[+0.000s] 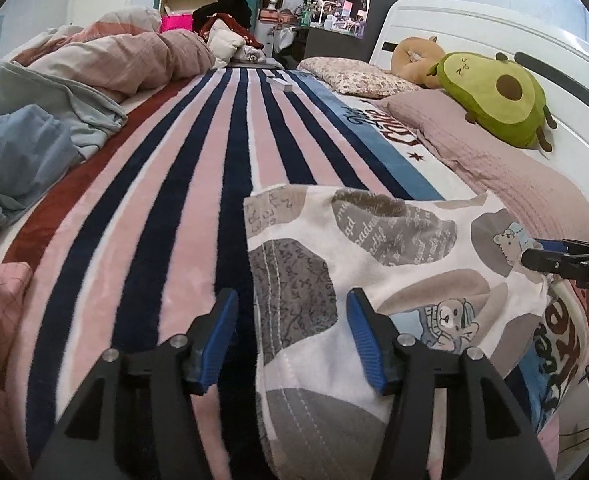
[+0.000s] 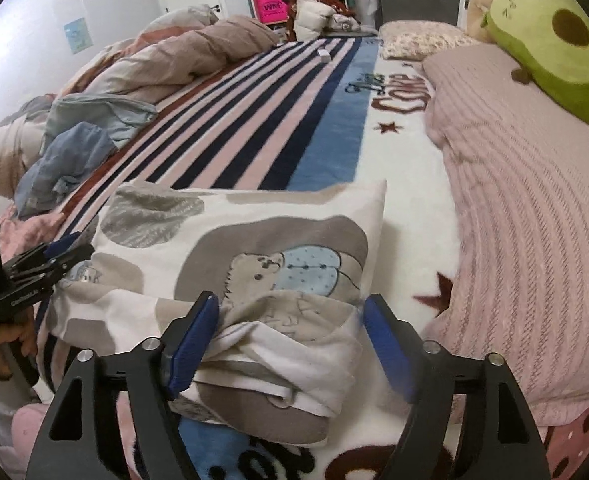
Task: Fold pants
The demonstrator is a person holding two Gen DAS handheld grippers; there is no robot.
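Pants (image 1: 374,264) lie folded on striped blanket (image 1: 174,200); left gripper (image 1: 292,336) and right gripper (image 2: 290,336) both spread, pinching nothing, apparently releasing the fold's edges, right at left's 3 o'clock.

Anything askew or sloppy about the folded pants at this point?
Mostly neat: the patterned pants lie as a flat rectangle on the striped blanket. The odd spot is the near end between the open right tongs, where the fabric is bunched and rolled instead of flat. The left tongs are open too.

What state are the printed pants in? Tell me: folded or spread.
Folded: the pants lie as a compact layered rectangle on the blanket.
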